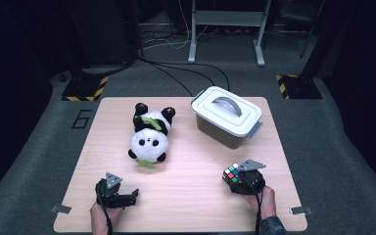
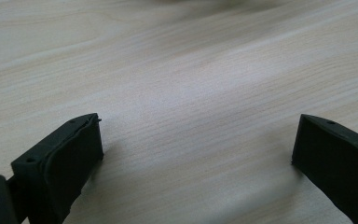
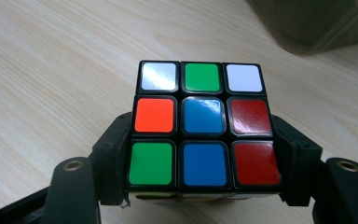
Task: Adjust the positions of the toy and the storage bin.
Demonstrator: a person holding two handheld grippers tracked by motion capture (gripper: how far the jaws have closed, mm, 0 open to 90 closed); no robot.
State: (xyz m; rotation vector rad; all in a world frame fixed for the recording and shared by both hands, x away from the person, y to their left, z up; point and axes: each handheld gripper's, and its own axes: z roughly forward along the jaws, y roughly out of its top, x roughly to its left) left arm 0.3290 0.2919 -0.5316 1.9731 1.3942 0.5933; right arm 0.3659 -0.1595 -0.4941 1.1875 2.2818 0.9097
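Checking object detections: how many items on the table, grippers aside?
3: puzzle cube between the right gripper jaws, near right; plush panda centre-left; lidded grey bin far right.

Items partly hidden, cropped or blurred:

- Puzzle cube (image 3: 204,128): its lower side faces are being covered by the black fingers (image 3: 114,161) of the right gripper (image 3: 204,196) in the right gripper view; its underside is being hidden.
- Grey storage box (image 3: 317,21): being cut off by the top edge and blurred there.
- Left gripper (image 2: 193,154): both fingers (image 2: 70,158) are being cropped by the bottom edge.
- Counter (image 2: 205,14): its far part is being blurred.
- Person's forearms: being cut off at the bottom of the high view.
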